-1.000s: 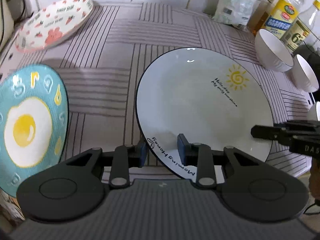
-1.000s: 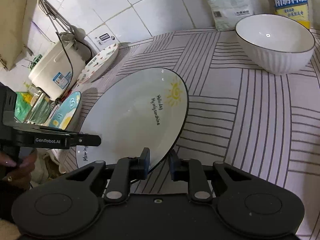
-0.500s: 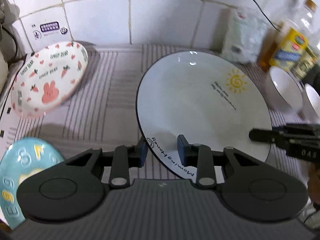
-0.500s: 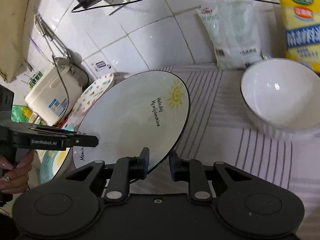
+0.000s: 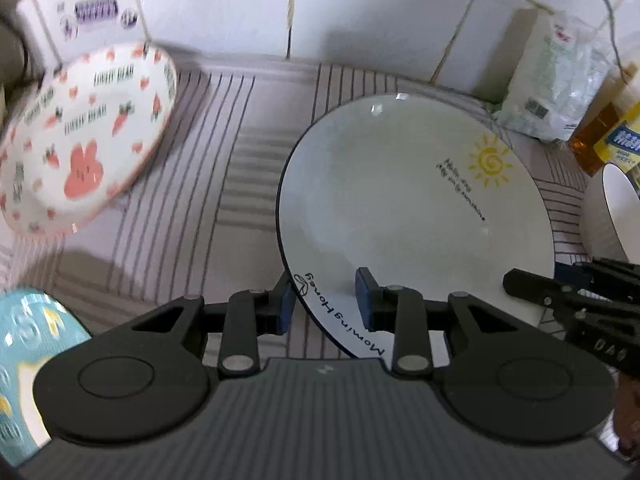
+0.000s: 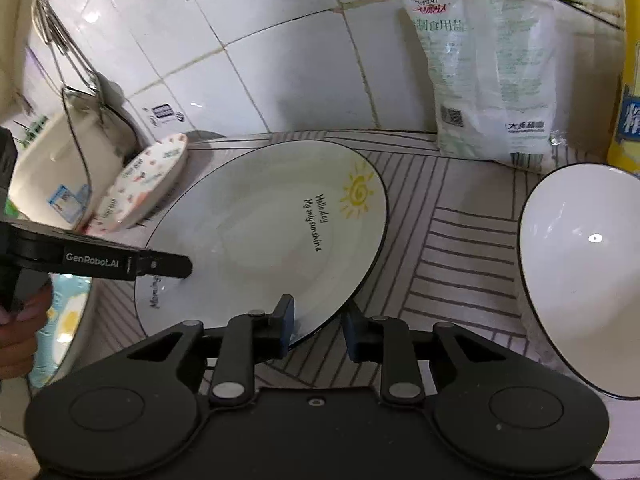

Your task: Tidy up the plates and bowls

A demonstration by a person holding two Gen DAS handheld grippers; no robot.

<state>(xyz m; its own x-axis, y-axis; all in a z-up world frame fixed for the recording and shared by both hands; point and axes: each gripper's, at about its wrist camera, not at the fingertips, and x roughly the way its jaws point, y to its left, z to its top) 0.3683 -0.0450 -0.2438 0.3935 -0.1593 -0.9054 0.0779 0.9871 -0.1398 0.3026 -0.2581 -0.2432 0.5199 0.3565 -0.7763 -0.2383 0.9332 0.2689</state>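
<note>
A large white plate with a yellow sun (image 5: 412, 216) is held off the striped counter by both grippers. My left gripper (image 5: 325, 305) is shut on its near-left rim; my right gripper (image 6: 317, 328) is shut on its near-right rim (image 6: 256, 236). A pink rabbit-and-carrot plate (image 5: 80, 140) leans at the back left, also in the right wrist view (image 6: 148, 184). A blue egg plate (image 5: 28, 360) lies at the near left. A white bowl (image 6: 580, 276) stands at the right.
A salt bag (image 6: 488, 72) leans on the tiled wall (image 5: 360, 12) behind. Oil bottles (image 5: 604, 128) stand at the back right. A white rice cooker (image 6: 52, 176) sits at the far left. The striped mat (image 5: 192, 216) shows between the plates.
Both grippers have lifted the sun plate off the counter and carried it toward the back wall. The rabbit plate looks nearer, the egg plate has slid to the lower left.
</note>
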